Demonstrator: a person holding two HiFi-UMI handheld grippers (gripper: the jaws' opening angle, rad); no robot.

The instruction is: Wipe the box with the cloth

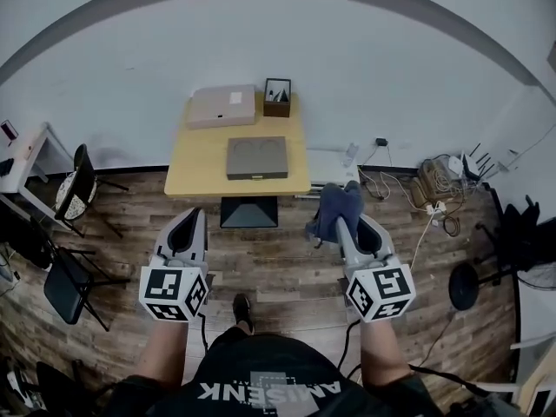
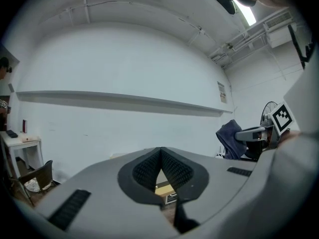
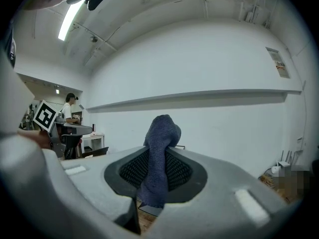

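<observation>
A wooden table (image 1: 198, 174) stands ahead by the white wall. A flat grey box (image 1: 257, 157) lies at its middle, and a beige box (image 1: 222, 106) lies at its back left. Both grippers hover over the wood floor, short of the table. My right gripper (image 1: 346, 226) is shut on a dark blue cloth (image 1: 337, 208); in the right gripper view the cloth (image 3: 158, 156) stands up between the pads and hangs below them. My left gripper (image 1: 193, 215) is shut, its pads (image 2: 144, 169) meeting at the tip with nothing between them. The left gripper view also shows the cloth (image 2: 228, 139) off to the right.
A small dark open box (image 1: 277, 97) sits at the table's back right. A black bin (image 1: 248, 212) stands under the table. Black chairs (image 1: 74, 185) and a white desk (image 1: 22, 159) are at the left; cables (image 1: 434, 194) and a fan base (image 1: 465, 285) at the right.
</observation>
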